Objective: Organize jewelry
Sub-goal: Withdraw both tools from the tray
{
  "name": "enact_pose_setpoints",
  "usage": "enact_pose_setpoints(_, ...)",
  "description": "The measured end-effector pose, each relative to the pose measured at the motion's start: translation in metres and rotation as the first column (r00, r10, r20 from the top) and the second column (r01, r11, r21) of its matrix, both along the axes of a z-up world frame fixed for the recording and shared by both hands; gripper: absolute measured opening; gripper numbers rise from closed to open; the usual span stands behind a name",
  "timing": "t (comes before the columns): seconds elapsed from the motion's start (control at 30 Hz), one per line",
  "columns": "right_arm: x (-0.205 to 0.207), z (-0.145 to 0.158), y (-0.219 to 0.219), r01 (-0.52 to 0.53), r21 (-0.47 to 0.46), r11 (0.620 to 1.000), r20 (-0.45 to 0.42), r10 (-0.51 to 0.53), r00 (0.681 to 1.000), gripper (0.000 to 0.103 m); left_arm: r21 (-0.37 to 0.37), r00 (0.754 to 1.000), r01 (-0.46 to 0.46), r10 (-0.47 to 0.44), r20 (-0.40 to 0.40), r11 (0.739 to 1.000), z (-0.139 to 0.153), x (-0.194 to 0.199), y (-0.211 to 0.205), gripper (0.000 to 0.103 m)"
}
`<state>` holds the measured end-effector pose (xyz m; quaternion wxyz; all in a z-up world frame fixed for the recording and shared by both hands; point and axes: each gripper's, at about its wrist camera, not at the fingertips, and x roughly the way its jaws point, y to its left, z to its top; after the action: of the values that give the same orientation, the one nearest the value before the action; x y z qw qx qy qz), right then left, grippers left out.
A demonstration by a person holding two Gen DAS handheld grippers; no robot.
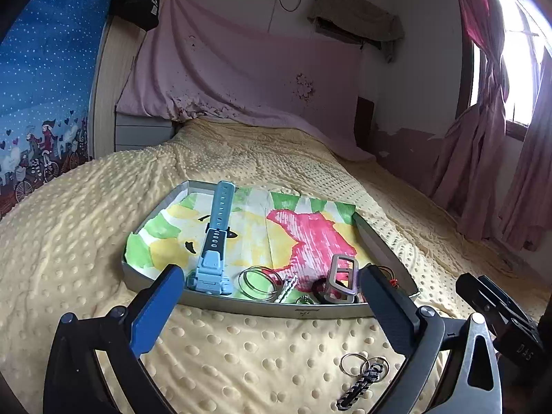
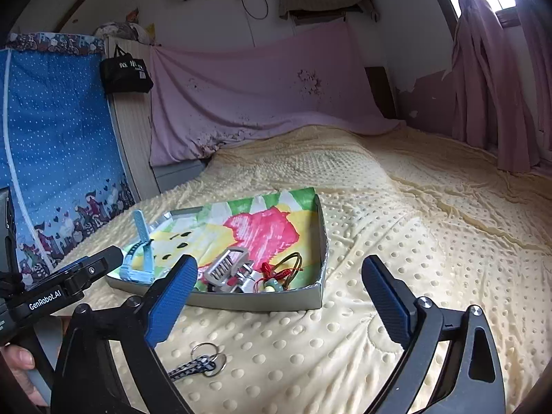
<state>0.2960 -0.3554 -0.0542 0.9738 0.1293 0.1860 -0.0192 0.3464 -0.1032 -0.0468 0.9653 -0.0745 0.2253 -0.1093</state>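
On the bed, tray (image 1: 241,305) at twelve o'clock holds the jewelry, keyring (image 1: 362,376) lies outside at five; both grippers (image 1: 272,296) (image 2: 279,296) fingers apart, empty; I judge keyring pickup next.

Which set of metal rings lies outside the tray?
The key rings with the dark chain: they lie on the yellow blanket. The larger rings are inside the tray.

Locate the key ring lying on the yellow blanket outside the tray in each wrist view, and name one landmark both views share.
Left wrist view: the key ring lies low and right of centre on the blanket, nearer the camera than the tray.
Right wrist view: the key ring lies low and left of centre, beside the gripper's left finger.
Shared landmark: the grey tray with the blue watch in it.
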Motion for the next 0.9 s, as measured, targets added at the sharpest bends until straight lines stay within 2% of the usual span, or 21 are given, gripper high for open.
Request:
enact_pose_setpoints(0.07, -0.008, 0.004, 0.002, -0.006, 0.004, 1.0, 0.018, 0.006, 1.0, 0.1, 0.0, 1.0, -0.006, 0.006, 0.013, 1.0, 0.004, -0.009, 0.005, 0.103)
enact_pose_setpoints(0.43, -0.051, 0.021, 0.019, -0.039, -0.03, 0.999, 0.064, 0.041, 0.997, 0.101, 0.019, 0.997, -0.036, 0.035, 0.063, 0.999, 0.017, -0.056, 0.022, 0.103)
enact_pose_setpoints(0.63, -0.07, 0.021, 0.024, -0.057, -0.051, 0.997, 0.052, 0.06, 0.997, 0.101, 0.053, 0.997, -0.037, 0.033, 0.065, 0.998, 0.014, -0.075, 0.025, 0.103)
enact_pose_setpoints(0.9, -0.08, 0.012, 0.02, -0.09, -0.064, 0.994, 0.008, 0.091, 0.996, 0.101, 0.073, 1.0, -0.007, 0.005, 0.027, 0.997, 0.003, -0.085, 0.026, 0.103)
